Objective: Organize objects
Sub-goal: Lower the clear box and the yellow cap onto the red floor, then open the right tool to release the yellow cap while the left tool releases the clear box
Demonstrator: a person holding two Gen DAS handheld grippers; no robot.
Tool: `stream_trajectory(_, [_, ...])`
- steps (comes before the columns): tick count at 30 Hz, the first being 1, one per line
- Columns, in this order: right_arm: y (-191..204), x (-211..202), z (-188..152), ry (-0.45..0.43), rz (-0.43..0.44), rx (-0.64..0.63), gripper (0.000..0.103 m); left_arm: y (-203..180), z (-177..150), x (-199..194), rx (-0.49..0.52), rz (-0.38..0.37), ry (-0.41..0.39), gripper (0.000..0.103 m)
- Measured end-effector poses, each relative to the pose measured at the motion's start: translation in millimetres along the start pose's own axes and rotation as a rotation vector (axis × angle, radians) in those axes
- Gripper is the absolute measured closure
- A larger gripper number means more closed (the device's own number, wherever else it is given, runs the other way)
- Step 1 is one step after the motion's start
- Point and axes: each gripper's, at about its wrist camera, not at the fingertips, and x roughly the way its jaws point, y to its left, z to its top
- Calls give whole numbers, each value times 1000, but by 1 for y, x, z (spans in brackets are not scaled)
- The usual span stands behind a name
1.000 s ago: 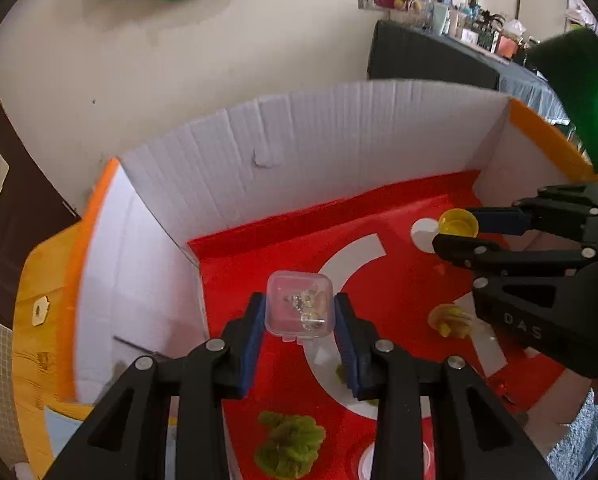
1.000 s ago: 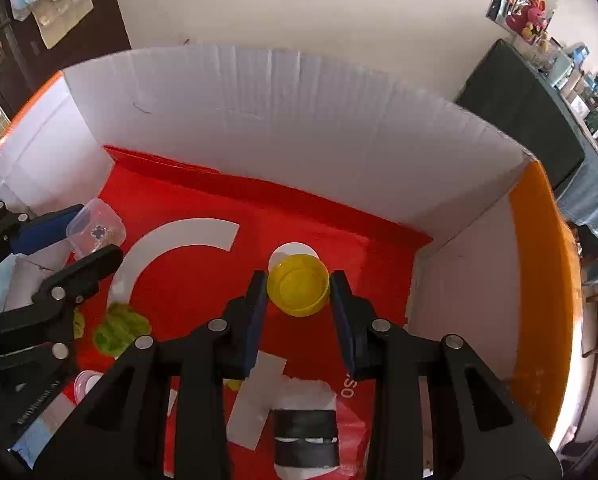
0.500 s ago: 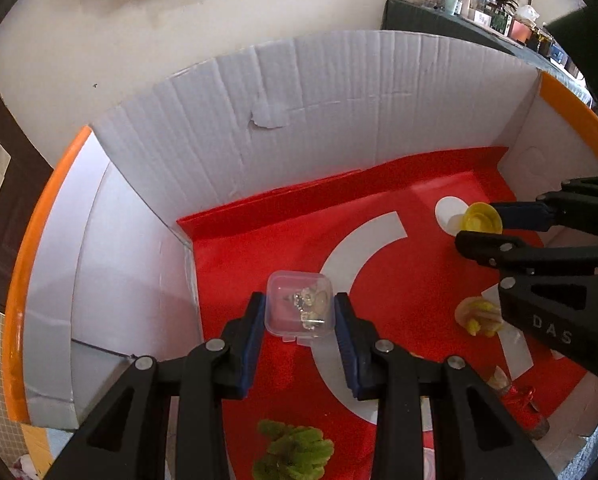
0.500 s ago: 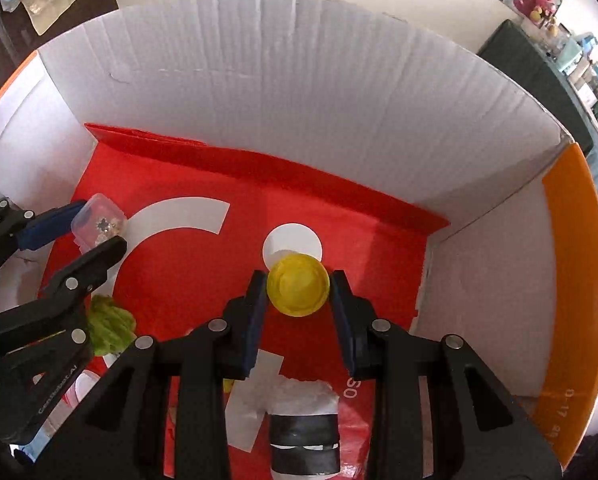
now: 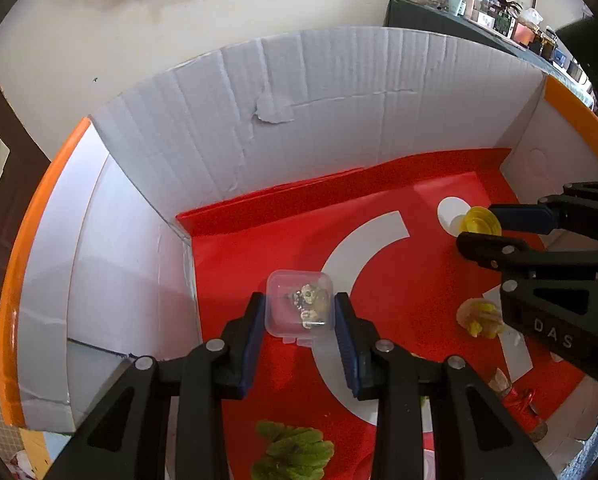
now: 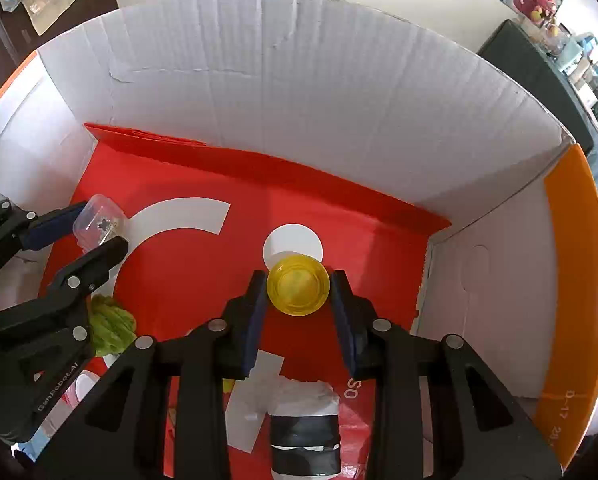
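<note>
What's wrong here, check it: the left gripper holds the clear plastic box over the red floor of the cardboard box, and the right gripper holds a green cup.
One thing is wrong: the cup is yellow, not green, as the right wrist view shows between the right gripper fingers. The rest stands: the left gripper holds the clear plastic box over the red floor of the cardboard box.

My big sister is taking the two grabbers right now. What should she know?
Left gripper: shut on the clear plastic box with small bits inside, held over the red floor of the cardboard box.
Right gripper: shut on the yellow cup, just in front of the white circle.
Already lying in the cardboard box: green fuzzy thing, small yellow toy, black-and-white roll.
Done: both things are picked up and inside the cardboard box walls.
Left: set them down and let go, probably.
</note>
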Motion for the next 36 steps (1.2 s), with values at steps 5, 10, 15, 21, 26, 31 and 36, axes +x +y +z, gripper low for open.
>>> stream_trajectory(5, [-4,-1,1,-1,-3,0,72,2,-3,-5,-10,-5,1,67])
stream_trajectory(10, [-7,-4,-1,-4,-21,1,69,1,-3,-11,-14,3,-3,67])
stream_trajectory(15, [-13,-7,-3,-9,-19,10,48,-1,-7,-17,-18,4,-9,67])
stream_trajectory(21, [-12,-10,-5,-13,-22,10,48,-3,7,0,-21,-7,-11,64])
stream_trajectory(26, [3,-12,-2,-14,-24,9,48,19,-2,17,-23,-20,-15,62])
stream_trajectory(31, [16,-3,-10,-20,-24,9,48,22,-3,16,-21,-24,-19,61])
stream_trajectory(36, [18,-7,-12,-42,-37,7,48,26,-5,10,-26,-23,-36,61])
